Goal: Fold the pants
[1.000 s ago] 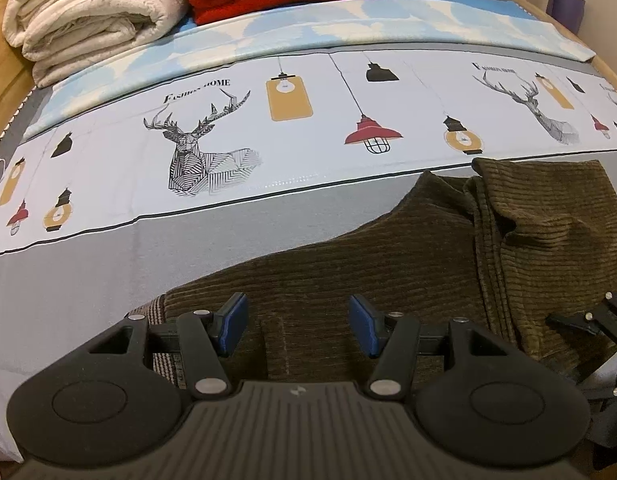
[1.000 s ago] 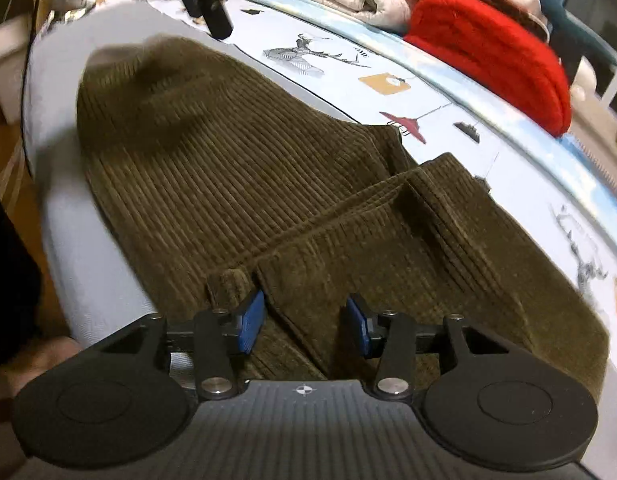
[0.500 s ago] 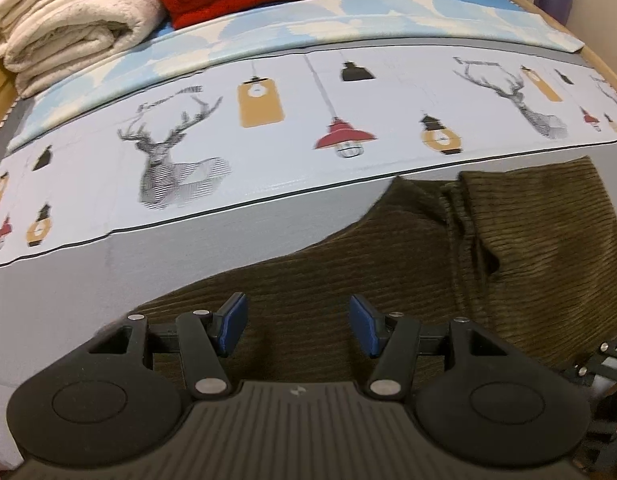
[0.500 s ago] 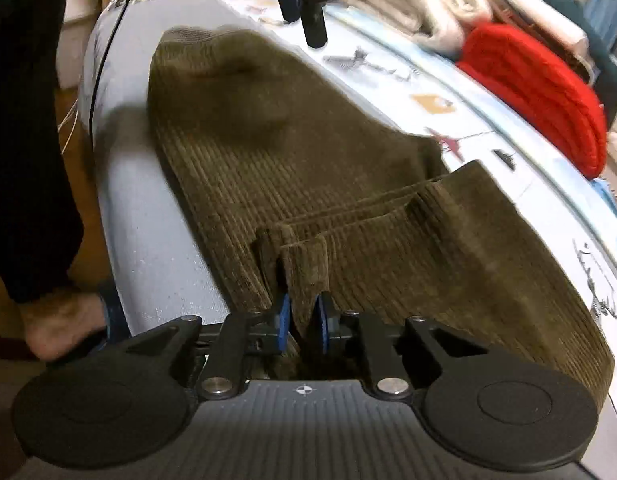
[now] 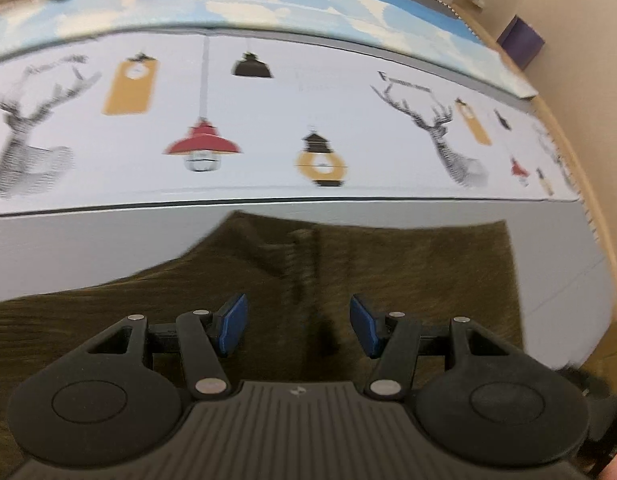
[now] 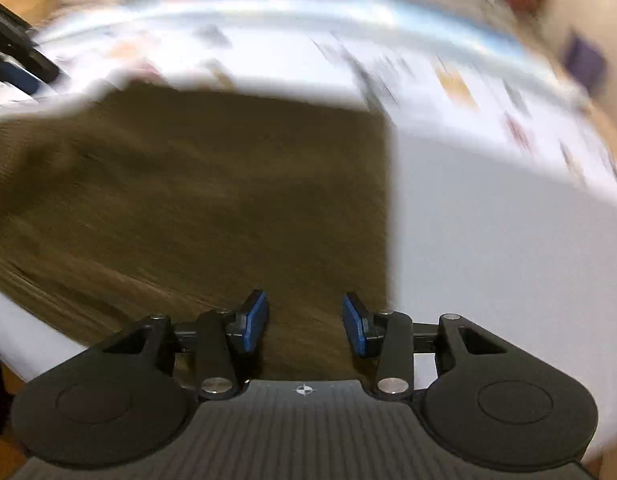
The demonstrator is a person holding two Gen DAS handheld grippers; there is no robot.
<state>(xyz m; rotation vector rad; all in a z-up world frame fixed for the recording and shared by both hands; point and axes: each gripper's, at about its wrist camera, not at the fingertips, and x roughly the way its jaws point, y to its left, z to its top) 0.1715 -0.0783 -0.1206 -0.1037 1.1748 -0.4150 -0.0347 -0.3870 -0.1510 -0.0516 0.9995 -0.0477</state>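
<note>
Two blue-padded fingers of the left gripper [image 5: 298, 326] stand spread in the left wrist view, nothing between them, above the olive-brown corduroy pants [image 5: 408, 280] lying flat ahead of and below the gripper on the grey bedsheet [image 5: 88, 248]; beyond lies a white band printed with deer and lamps [image 5: 268, 128]. In the blurred right wrist view, the right gripper [image 6: 304, 322] has just been opening, its pads parted and empty over the pants [image 6: 188, 200], whose straight edge runs ahead from just beside the right-hand pad.
</note>
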